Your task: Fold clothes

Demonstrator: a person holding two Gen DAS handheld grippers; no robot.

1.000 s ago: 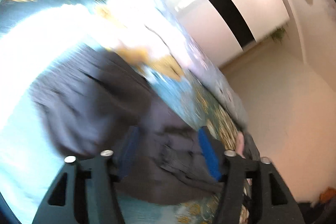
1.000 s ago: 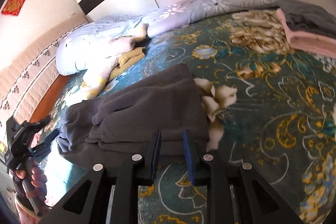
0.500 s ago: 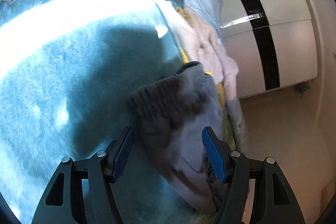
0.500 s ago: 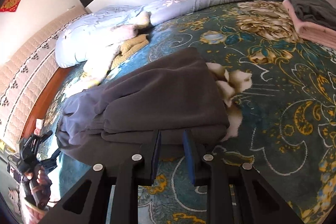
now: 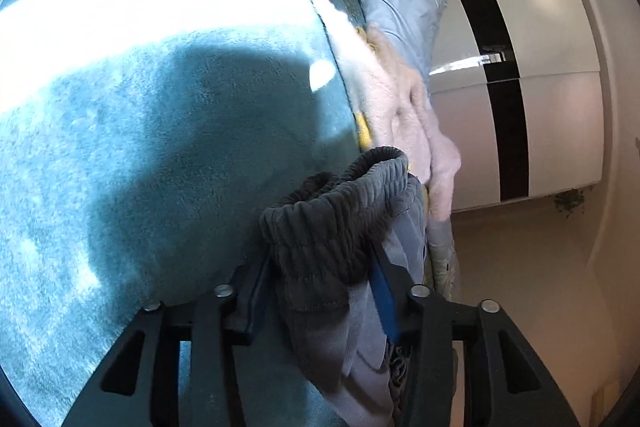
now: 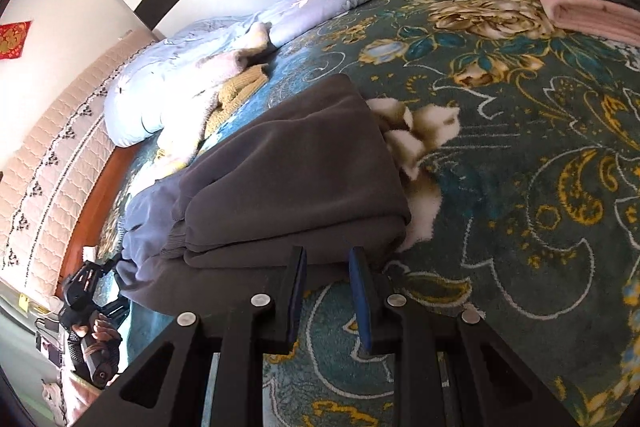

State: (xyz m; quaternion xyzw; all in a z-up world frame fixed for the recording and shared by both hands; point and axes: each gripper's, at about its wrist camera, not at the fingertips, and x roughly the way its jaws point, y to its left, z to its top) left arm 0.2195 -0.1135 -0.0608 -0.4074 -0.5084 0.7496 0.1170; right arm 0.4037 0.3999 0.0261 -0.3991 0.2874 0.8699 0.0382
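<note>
Grey trousers on the bed: waistband clamped in left tool, right tool unclenched; fold-over probably next.

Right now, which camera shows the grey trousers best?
The right wrist view: the folded trousers lie whole on the bed. The left wrist view shows only their ribbed waistband, bunched between the left hand-held gripper fingers.

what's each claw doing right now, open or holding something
Left claw: closed on the ribbed waistband of the grey pants.
Right claw: narrow gap between its pads, nothing between them, just short of the folded edge of the pants.
</note>
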